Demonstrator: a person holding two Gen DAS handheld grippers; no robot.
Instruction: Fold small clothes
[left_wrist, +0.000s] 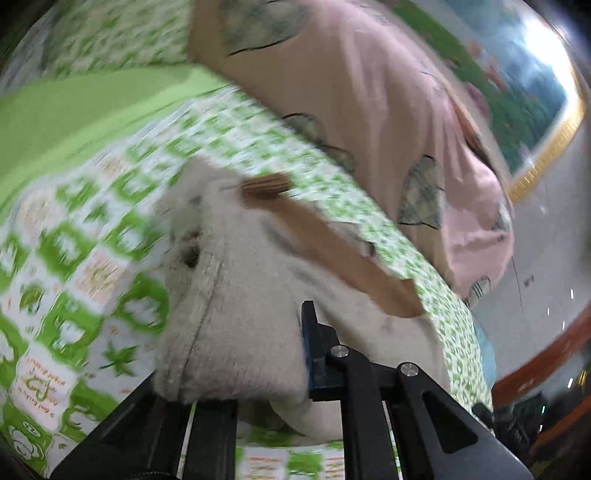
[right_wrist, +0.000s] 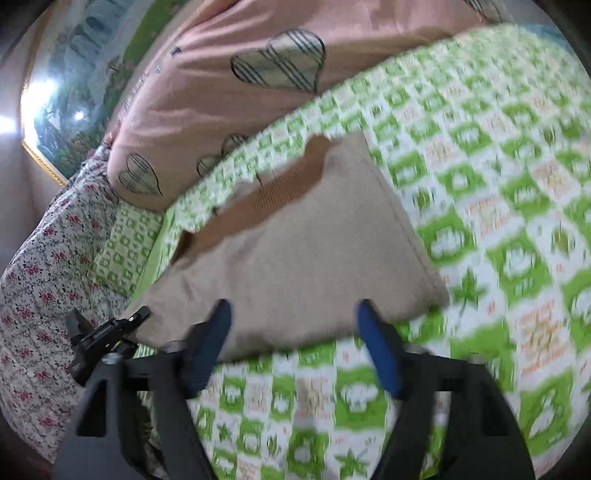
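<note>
Mostly blurred — the orange writing on the green-patterned bedsheet (right_wrist: 480, 184) cannot be read. The left gripper (left_wrist: 236, 373) is buried in a fuzzy beige garment (left_wrist: 236, 295) with brown trim; one finger is hidden, so its grip is unclear. The right gripper (right_wrist: 295, 343) gapes wide, empty, at the garment's near edge, beside the pink heart-print pillow (right_wrist: 221, 92).

Left tool (left_wrist: 236, 373) around a beige fleece garment (left_wrist: 251, 295) on the green-patterned bedsheet (left_wrist: 74, 258).
</note>
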